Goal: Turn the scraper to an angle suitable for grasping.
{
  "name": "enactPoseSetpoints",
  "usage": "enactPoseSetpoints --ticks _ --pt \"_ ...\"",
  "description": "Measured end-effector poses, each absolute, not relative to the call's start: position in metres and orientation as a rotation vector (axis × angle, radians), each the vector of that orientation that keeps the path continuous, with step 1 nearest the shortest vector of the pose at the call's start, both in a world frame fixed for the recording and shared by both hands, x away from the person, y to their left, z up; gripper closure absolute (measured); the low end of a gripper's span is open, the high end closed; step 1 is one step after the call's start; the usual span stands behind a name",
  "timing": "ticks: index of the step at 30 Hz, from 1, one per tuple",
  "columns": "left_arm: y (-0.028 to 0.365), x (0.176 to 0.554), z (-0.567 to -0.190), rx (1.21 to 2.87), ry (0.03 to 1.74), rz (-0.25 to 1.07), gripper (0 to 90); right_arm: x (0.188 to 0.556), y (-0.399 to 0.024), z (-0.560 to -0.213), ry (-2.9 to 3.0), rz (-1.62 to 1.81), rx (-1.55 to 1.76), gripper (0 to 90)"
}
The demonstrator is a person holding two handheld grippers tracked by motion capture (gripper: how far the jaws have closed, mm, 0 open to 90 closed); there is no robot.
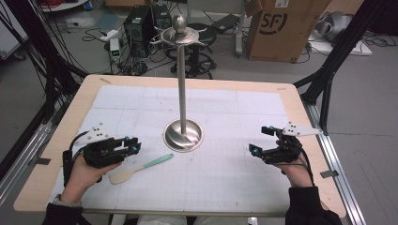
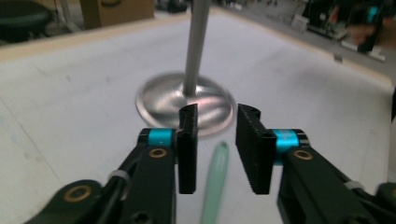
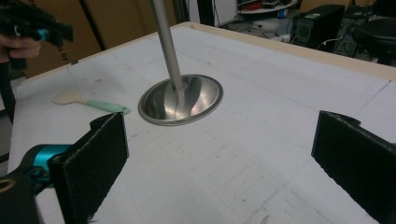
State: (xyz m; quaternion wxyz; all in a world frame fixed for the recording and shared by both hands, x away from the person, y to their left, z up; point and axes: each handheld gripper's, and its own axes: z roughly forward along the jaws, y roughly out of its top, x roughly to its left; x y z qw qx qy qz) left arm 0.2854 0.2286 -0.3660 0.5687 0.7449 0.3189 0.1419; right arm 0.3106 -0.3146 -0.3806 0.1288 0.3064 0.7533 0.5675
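Where metal stand (image 1: 183, 133) occupies table (image 1: 234, 183) centre: spatula (image 1: 141, 169) beside left claw (image 1: 136, 145), parted; right claw (image 1: 261, 139), wide open, empty.

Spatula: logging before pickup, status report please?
Left gripper open, jaws straddling above the spatula handle. Right gripper open, empty. Spatula flat on the mat, near the metal stand. Nothing in the way.

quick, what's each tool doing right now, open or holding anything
Left tool: open, empty, spatula handle lying below the gap.
Right tool: wide open, empty.
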Motion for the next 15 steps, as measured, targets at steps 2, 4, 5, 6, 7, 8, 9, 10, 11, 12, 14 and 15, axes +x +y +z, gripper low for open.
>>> enactPoseSetpoints --ticks 2,4,5,6,7,8,9,10,11,12,14,15 --pt "0.227 0.29 -0.36 1.72 0.763 0.324 62.3 0.31 -0.314 -0.378 2.186 1.658 0.877 2.8" --pt "0.225 0.294 -0.358 1.709 0.744 0.351 58.8 0.308 -0.313 -0.374 2.182 1.668 0.864 2.8" --pt "0.224 0.295 -0.358 1.719 0.722 0.367 56.8 0.308 -0.312 -0.372 2.176 1.674 0.855 2.8" --pt "0.223 0.295 -0.358 1.732 0.699 0.363 52.5 0.307 -0.312 -0.37 2.17 1.682 0.849 2.8" --pt "0.223 0.296 -0.358 1.751 0.673 0.343 47.5 0.307 -0.312 -0.368 2.166 1.689 0.843 2.8" --pt "0.222 0.296 -0.358 1.77 0.643 0.339 42.3 0.307 -0.313 -0.367 2.163 1.692 0.841 2.8" --pt "0.222 0.296 -0.358 1.794 0.605 0.35 36.0 0.307 -0.313 -0.367 2.16 1.695 0.839 2.8" --pt "0.221 0.295 -0.357 1.814 0.576 0.351 31.4 0.307 -0.313 -0.367 2.158 1.699 0.84 2.8" --pt "0.221 0.294 -0.355 1.833 0.549 0.349 31.2 0.307 -0.314 -0.367 2.16 1.696 0.842 2.8" --pt "0.22 0.294 -0.355 1.842 0.523 0.355 28.1 0.307 -0.314 -0.367 2.159 1.697 0.845 2.8" --pt "0.216 0.293 -0.353 1.864 0.498 0.354 19.7 0.307 -0.316 -0.367 2.153 1.7 0.847 2.8" --pt "0.215 0.293 -0.353 1.89 0.491 0.324 18.5 0.307 -0.316 -0.367 2.149 1.704 0.851 2.8"
